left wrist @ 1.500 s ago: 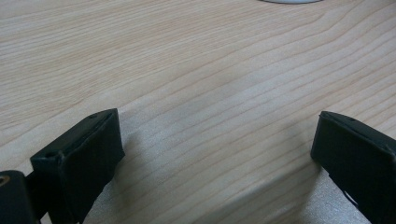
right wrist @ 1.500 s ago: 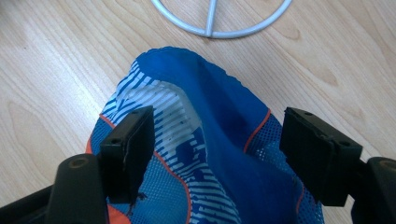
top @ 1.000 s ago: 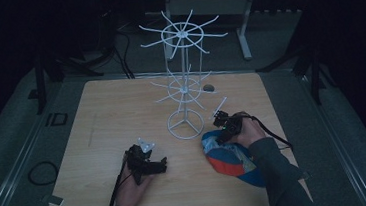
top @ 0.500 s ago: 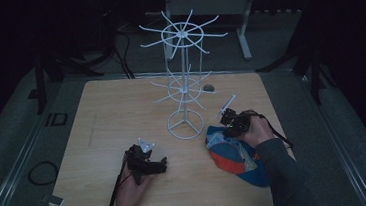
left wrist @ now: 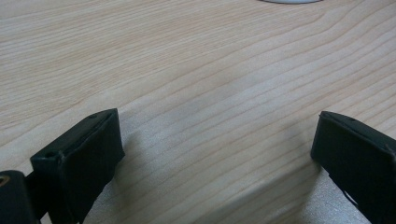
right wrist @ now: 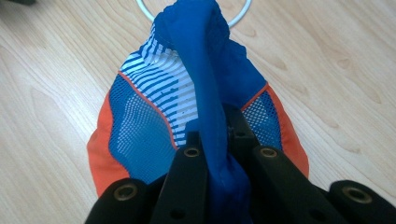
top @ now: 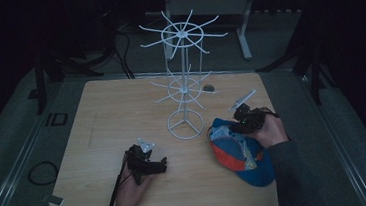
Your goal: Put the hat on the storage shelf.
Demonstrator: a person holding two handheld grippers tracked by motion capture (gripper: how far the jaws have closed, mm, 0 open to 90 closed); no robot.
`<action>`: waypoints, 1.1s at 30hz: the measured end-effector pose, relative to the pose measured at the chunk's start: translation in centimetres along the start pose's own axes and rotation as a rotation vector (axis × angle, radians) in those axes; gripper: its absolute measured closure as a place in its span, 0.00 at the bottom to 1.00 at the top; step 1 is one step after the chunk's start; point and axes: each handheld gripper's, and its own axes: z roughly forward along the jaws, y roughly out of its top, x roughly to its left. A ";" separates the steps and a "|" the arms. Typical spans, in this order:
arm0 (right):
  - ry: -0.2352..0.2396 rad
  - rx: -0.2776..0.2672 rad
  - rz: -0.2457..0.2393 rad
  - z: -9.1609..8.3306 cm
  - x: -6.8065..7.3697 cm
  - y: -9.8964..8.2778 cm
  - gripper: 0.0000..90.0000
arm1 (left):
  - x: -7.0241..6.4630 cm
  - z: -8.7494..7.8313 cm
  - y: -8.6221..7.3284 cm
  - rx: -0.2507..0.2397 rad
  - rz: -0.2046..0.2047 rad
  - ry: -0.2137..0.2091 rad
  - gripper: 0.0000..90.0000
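Observation:
A blue, orange and white-striped cap [top: 243, 155] lies on the wooden table [top: 97, 120], to the right of the base of a white wire rack [top: 183, 83]. My right gripper [top: 236, 124] is at the cap's far edge. In the right gripper view its jaws [right wrist: 212, 135] are shut on a fold of the cap's blue fabric [right wrist: 201, 56], and the mesh and striped panels hang below. My left gripper [top: 162, 164] rests low over the table's front middle. It [left wrist: 215, 135] stands open with bare wood between its fingers.
The rack's ring base [top: 185, 124] stands just left of the cap, and its rim shows in the right gripper view [right wrist: 145, 13]. Wire arms spread out at two levels above it. A small dark spot [top: 208, 87] lies on the table behind the rack. Dark floor surrounds the table.
My right gripper has moved to the right and a little upward with the cap's edge between its jaws. The left gripper has stayed in place.

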 end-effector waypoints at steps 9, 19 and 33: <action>-0.001 -0.066 0.013 -1.8 -0.1 -0.6 0.98 | 0.0 0.0 0.0 0.000 -0.001 0.000 0.03; -0.015 -0.142 0.037 -3.9 -0.2 -1.0 0.98 | 0.0 0.0 0.0 -0.001 -0.002 -0.001 0.03; -0.031 -0.233 0.059 -6.0 -0.3 -0.9 0.98 | 0.0 0.0 0.0 0.001 -0.001 -0.001 0.03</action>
